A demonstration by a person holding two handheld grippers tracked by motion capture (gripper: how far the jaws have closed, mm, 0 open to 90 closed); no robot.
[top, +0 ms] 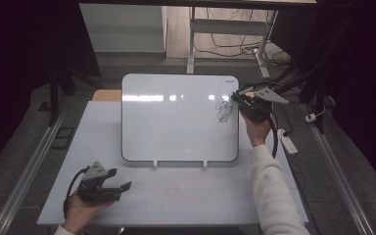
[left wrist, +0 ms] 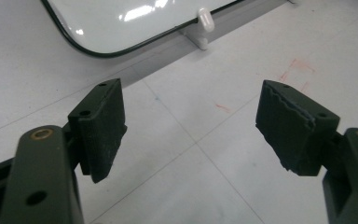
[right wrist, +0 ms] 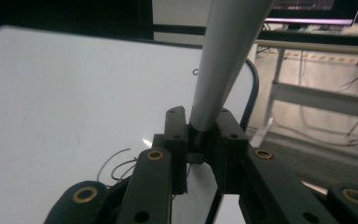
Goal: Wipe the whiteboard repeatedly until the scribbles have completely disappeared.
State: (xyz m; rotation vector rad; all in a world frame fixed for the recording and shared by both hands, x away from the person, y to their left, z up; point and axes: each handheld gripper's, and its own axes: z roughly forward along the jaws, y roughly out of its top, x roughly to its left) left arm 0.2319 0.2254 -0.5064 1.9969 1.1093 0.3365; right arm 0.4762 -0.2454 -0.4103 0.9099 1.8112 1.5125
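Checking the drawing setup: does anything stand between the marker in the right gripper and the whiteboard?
Nothing visible does. The right gripper is shut on the marker at the whiteboard's right edge, beside the scribble.

Left hand-held gripper [top: 120, 188] gapes wide; right hand-held gripper [top: 238, 99] is clamped.

Grey marker [right wrist: 223, 60] upright at whiteboard [top: 176, 122] scribble [top: 223, 110]

The whiteboard [top: 176, 117] is glossy white with a thin black rim and a black scribble [top: 223, 110] near one edge. The marker [right wrist: 226, 56] is pale grey. Both grippers are black with brass-coloured rivets. Faint red marks [left wrist: 298, 70] tint the white table [top: 176, 196].
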